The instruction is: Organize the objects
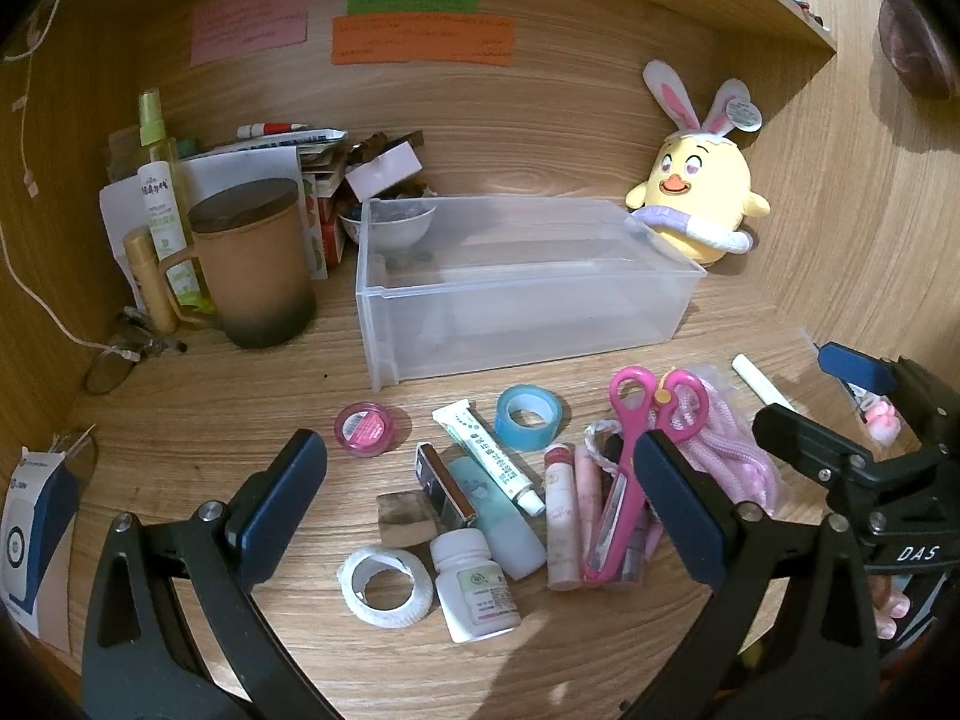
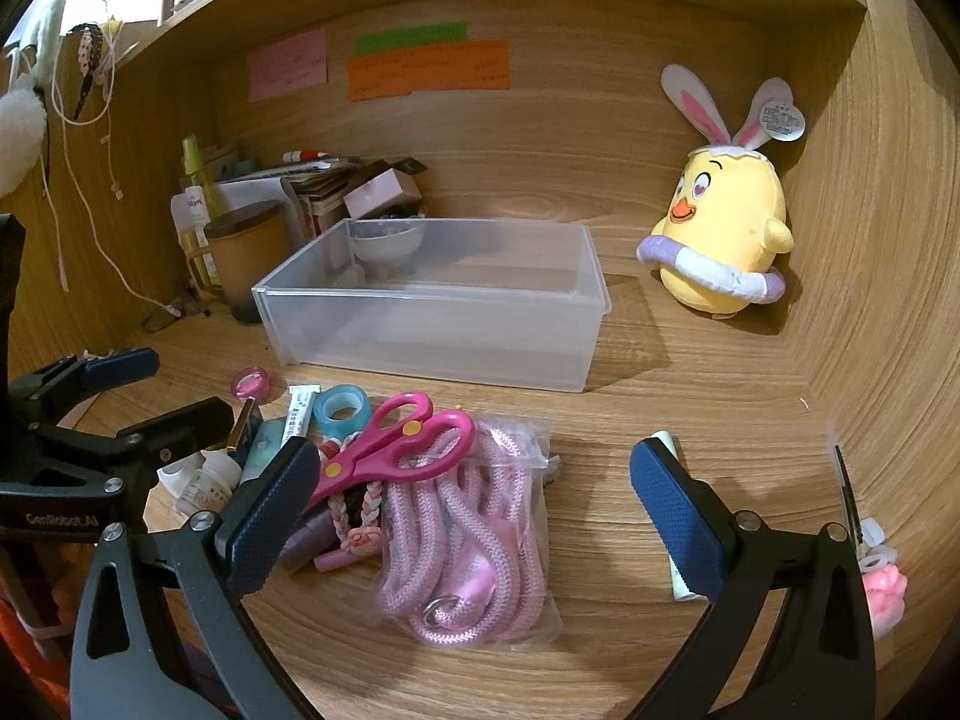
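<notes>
Your right gripper (image 2: 474, 510) hangs w/ jaws spread wide, nothing held. Bagged pink rope (image 2: 465, 531) lies directly between and just beyond its fingers, long axis near-to-far, so right arm is nearer. Left gripper (image 1: 480, 504) likewise agape, empty, over the small-item pile. Clear bin (image 2: 432, 306) sits far-centre, long axis left-right.
</notes>
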Tool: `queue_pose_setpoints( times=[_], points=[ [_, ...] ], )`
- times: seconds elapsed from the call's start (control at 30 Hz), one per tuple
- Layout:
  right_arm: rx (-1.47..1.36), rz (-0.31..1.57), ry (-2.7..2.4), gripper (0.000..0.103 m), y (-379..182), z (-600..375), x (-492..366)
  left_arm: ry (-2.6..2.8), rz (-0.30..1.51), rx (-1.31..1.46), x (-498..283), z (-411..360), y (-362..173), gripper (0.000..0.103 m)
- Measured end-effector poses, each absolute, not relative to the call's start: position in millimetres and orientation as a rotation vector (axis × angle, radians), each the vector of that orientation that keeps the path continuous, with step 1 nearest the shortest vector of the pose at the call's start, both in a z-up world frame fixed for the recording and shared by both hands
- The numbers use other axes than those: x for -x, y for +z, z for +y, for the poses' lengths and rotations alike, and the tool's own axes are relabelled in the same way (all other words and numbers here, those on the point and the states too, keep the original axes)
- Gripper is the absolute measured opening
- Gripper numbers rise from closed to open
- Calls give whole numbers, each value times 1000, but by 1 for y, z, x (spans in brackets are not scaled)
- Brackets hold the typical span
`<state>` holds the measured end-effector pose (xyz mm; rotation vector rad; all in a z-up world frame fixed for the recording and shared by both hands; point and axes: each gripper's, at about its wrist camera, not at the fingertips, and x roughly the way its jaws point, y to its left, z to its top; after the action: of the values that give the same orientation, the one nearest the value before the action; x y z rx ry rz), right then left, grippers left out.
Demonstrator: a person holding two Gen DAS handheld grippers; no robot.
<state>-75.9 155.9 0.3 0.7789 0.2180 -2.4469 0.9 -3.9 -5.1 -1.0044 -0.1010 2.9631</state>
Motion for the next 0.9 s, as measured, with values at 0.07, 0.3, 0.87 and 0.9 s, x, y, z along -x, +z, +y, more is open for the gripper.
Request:
queue_pose_setpoints(
  times=[0.07, 0.3, 0.87, 0.9],
  points=[
    [-780, 217, -2443, 103, 0, 156, 76, 2964, -100, 1003, -2, -4, -5, 103],
    [-774, 220, -2442, 103, 2, 156, 76, 2962, -99, 1002, -2, -5, -5, 103],
    [-767, 233, -2447, 103, 3, 153, 76, 2966, -95, 993, -3, -1, -4, 103],
    [-768, 235, -2446, 103, 3, 153, 76, 2967, -96, 993, -4, -1, -4, 103]
  ],
)
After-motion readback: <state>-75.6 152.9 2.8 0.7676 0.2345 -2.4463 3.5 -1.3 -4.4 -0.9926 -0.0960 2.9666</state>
